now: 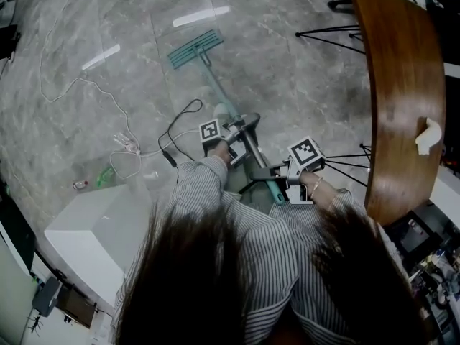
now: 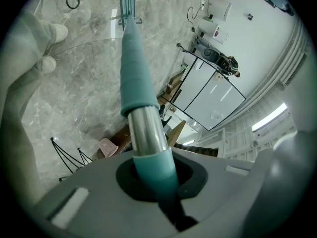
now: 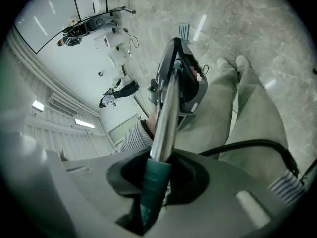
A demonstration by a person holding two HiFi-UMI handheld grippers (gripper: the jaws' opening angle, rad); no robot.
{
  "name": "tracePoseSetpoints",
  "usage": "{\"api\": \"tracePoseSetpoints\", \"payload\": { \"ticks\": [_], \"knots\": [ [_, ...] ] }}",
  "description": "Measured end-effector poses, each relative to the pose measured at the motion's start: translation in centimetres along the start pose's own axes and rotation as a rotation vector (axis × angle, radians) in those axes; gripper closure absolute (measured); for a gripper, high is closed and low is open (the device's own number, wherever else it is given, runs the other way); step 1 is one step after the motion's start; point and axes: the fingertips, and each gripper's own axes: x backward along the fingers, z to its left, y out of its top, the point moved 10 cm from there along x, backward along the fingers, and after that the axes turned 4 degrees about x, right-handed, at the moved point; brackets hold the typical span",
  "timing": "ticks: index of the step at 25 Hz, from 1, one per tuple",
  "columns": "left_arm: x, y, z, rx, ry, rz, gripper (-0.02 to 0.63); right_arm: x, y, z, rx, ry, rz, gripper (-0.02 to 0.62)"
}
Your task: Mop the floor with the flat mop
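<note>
Mop handle (image 1: pixel 219 90) is clamped tight by left tongs (image 1: pixel 241 130) and right tongs (image 1: pixel 277 172); white box (image 1: pixel 97 236), lower left, gets shown only from the head view.

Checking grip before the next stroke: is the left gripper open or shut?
Shut on the mop handle: the left gripper jaws close around it.

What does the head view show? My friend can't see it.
A person in a striped shirt grips a teal mop with the left gripper and right gripper, its head flat on the grey floor ahead. A wooden table stands at right.
</note>
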Motion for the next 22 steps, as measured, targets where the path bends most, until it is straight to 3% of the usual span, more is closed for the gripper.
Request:
{"api": "tracePoseSetpoints", "payload": {
  "ticks": [6, 14, 22],
  "knots": [
    [-0.2, 1.9, -1.7, 0.004, -0.087, -0.064, 0.598, -1.2, 2.4, 2.3, 0.039, -0.032, 0.06, 0.512],
    [-1.5, 8.7, -7.1, -0.018, -0.151, -0.098, 0.592, -3.6, 9.4, 7.1, 0.064, -0.036, 0.049, 0.511],
    [-3.4, 20.0, -16.0, -0.046, -0.135, -0.087, 0.591, -7.8, 20.6, 14.4, 0.085, -0.039, 0.03, 0.511]
  ]
}}
